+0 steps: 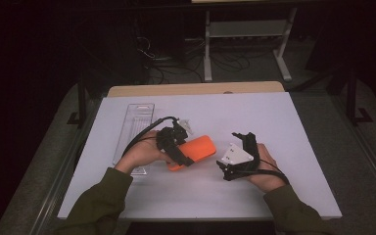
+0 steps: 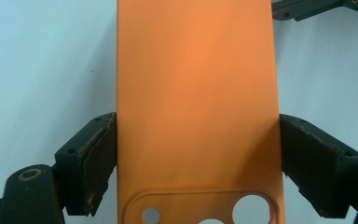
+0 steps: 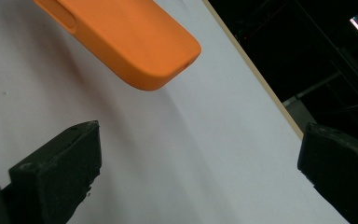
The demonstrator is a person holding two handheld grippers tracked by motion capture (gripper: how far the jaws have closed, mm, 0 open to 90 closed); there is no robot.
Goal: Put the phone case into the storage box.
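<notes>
An orange phone case (image 2: 196,107) is clamped across its width by the left tongs (image 2: 198,163), one black pad (image 2: 98,158) pressed on each long edge. The case is seen as a flat, smooth, matte slab with rounded corners, apparently of soft silicone. Near the gripped end a raised, rounded camera frame with circular cut-outs is moulded into the back. In the right gripper view a rounded corner of the case (image 3: 135,42), an elongated button bump on its side and a tiny hole in its end edge are shown, with a soft shadow cast on the sheet beneath.

In the high view the case (image 1: 196,151) is found near the middle of the worktop (image 1: 284,127), just beside the left tongs (image 1: 175,147), its free end pointed toward the right tongs (image 1: 240,149). The right tongs (image 3: 200,168) are held wide apart, nothing gripped, a short way from the case.

The pads are seen to be dark, coarse and worn at their edges. The worktop is covered by a white, matte sheet over a pale wooden board. A clear, ribbed plastic tray (image 1: 133,132) is laid along the left side.
</notes>
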